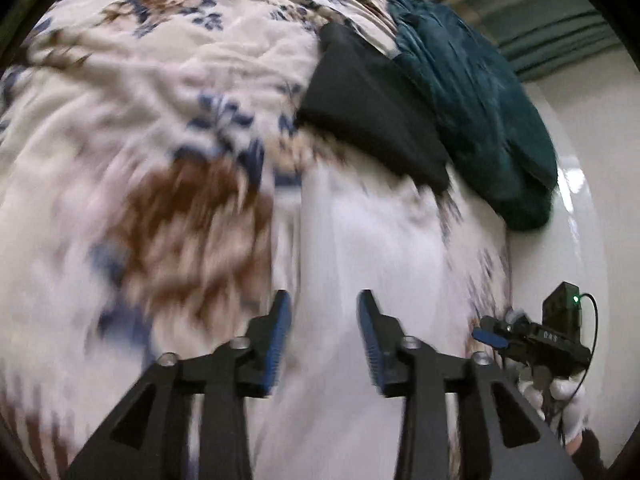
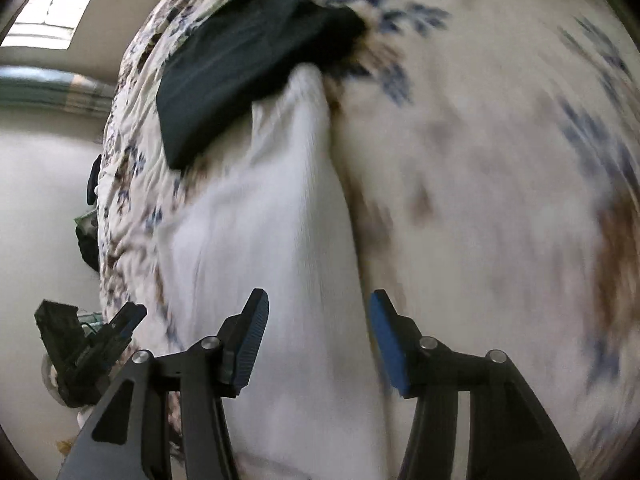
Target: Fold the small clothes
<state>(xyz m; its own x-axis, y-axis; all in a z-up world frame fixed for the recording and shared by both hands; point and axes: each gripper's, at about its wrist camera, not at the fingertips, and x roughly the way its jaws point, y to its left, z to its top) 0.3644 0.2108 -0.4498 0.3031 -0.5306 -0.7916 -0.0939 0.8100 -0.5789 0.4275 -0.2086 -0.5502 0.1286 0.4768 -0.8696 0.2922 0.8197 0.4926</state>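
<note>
A white garment [image 1: 360, 240] lies on the floral bedspread [image 1: 140, 100], blurred by motion. My left gripper [image 1: 325, 304] is open and empty, just above the garment's near part. In the right wrist view the same white garment [image 2: 272, 220] runs from the near edge up toward a folded black garment [image 2: 248, 64]. My right gripper [image 2: 318, 304] is open and empty over the white garment. The black garment [image 1: 372, 104] also shows in the left wrist view, beyond the white one. The right gripper [image 1: 492, 336] shows at the lower right of the left wrist view, held in a white-gloved hand.
A crumpled teal garment [image 1: 480, 112] lies by the black one near the bed's right edge. Beyond the edge are a pale floor [image 1: 580, 220] and a green striped curtain [image 1: 540, 12]. The left gripper [image 2: 120, 328] shows at the lower left of the right wrist view.
</note>
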